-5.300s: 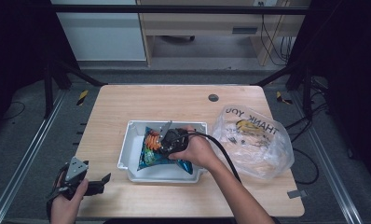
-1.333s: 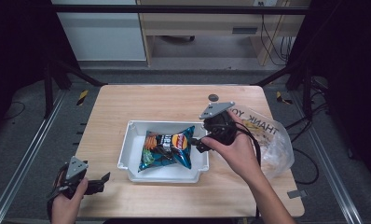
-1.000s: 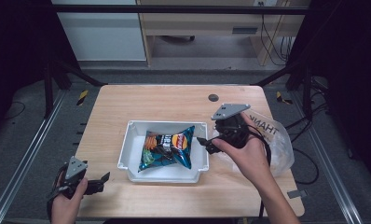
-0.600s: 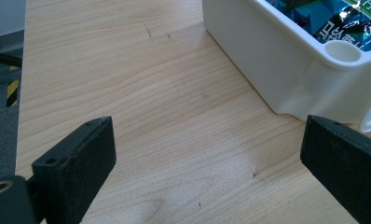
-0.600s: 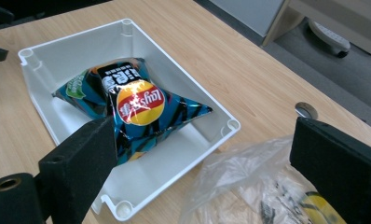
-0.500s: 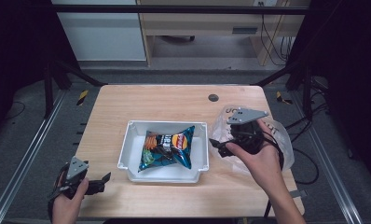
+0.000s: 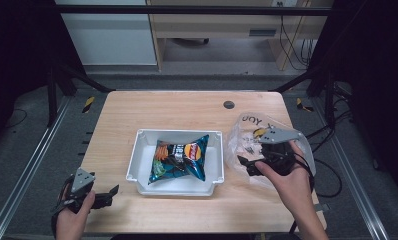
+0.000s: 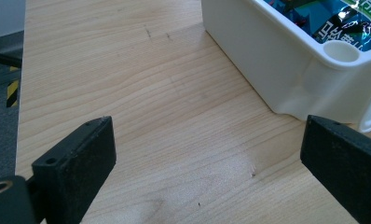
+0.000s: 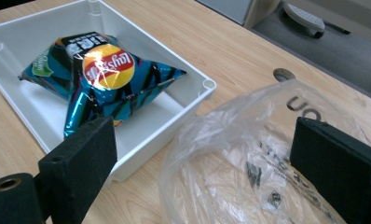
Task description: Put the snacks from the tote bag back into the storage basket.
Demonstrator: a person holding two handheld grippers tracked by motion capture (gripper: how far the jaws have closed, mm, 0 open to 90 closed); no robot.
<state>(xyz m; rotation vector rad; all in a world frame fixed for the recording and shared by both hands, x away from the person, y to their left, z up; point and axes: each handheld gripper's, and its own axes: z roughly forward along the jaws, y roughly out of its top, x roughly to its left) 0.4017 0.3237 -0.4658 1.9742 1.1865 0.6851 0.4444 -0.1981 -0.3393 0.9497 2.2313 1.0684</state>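
Both grippers empty, jaws apart. Right gripper [image 7: 247,165] poised over clear plastic bag [image 9: 249,186], chip bag [image 9: 104,79] lying in white bin [image 9: 193,105] just beyond its fingers. Left gripper [image 7: 109,192] idle beside bin. Next: likely descend, pinch bag film.

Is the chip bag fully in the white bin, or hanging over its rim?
In. The shiny blue chip bag lies inside the white plastic bin, its corners within the rim. The right tool hangs open above the clear plastic bag.
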